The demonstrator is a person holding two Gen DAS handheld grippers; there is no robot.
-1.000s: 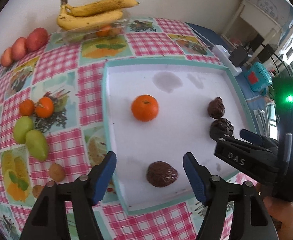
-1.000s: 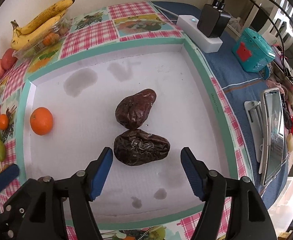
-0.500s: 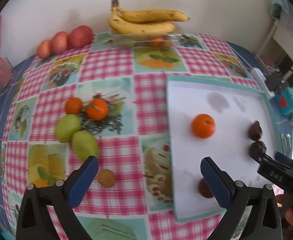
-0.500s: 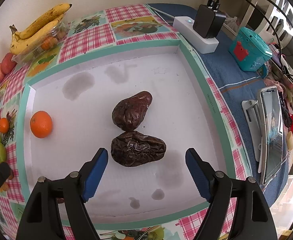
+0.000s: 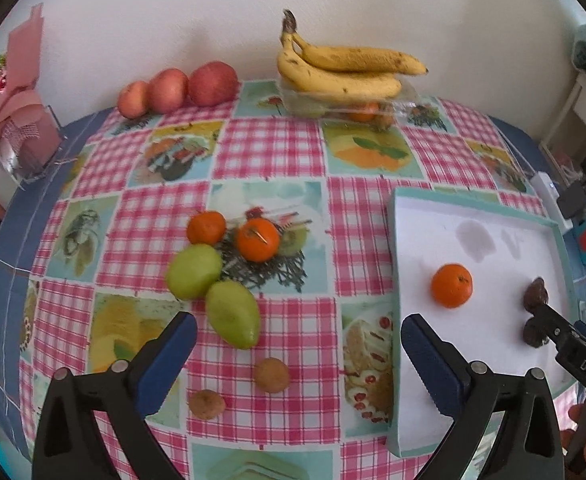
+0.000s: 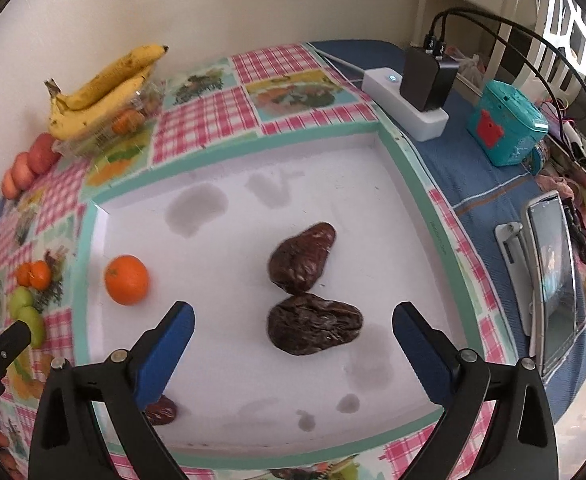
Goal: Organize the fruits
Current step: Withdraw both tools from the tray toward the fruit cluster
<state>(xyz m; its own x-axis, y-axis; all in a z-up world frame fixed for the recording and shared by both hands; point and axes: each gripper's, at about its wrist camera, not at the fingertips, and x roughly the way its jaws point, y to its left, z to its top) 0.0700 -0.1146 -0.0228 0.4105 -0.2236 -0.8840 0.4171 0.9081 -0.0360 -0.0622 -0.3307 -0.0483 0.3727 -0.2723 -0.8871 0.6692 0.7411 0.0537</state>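
A white tray with a teal rim (image 5: 473, 216) (image 6: 413, 168) holds one orange (image 5: 451, 285) (image 6: 126, 279) and two dark wrinkled dates (image 6: 301, 258) (image 6: 315, 324); a third date (image 6: 161, 410) peeks out behind my right gripper's left finger. My left gripper (image 5: 295, 354) is open and empty over the tablecloth, near two green pears (image 5: 233, 314), two small oranges (image 5: 257, 239) and two small brown fruits (image 5: 271, 375). My right gripper (image 6: 293, 344) is open and empty just in front of the nearer date.
Bananas (image 5: 345, 70) lie on a clear box at the back wall, with three red apples (image 5: 177, 88) to their left. A pink gift bag (image 5: 17, 120) stands far left. A power strip with charger (image 6: 409, 100), a teal box (image 6: 507, 124) and a phone (image 6: 553, 280) lie right of the tray.
My left gripper has swung left, off the tray and over the tablecloth fruit, and its jaws have opened wider. My right gripper has drawn back slightly and opened wider.
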